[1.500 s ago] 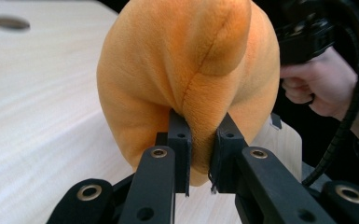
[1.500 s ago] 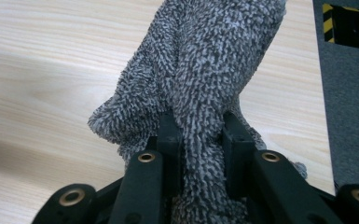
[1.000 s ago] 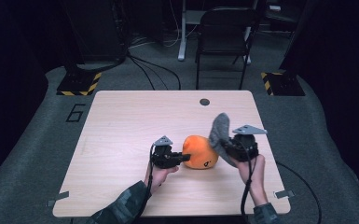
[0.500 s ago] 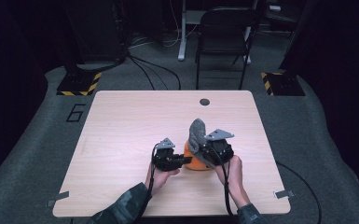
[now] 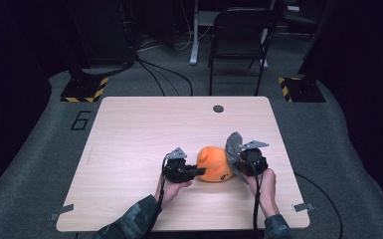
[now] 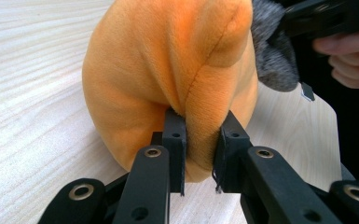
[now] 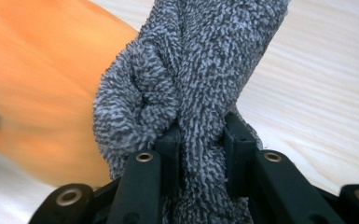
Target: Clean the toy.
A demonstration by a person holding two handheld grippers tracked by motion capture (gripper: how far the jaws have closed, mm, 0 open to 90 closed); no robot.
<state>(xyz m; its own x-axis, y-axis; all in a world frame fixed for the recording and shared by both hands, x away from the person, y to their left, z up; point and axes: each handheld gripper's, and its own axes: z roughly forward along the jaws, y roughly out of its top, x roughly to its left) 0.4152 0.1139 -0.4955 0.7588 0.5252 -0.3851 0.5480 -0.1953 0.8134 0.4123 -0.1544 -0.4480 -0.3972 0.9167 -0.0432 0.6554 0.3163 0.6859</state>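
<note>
Pinching a seam fold of the orange plush toy [image 6: 168,79], left gripper [image 5: 197,172] has its jaws nearly closed on it, pinning the toy on the wooden table [image 5: 129,129] between both hands. Right gripper [image 5: 236,162] is clamped tight on a bunched grey terry cloth [image 7: 191,79], which sticks up and away from the person, touching the toy's right flank. My read: right hand wipes or drapes next, so the cloth must travel left, over the toy.
</note>
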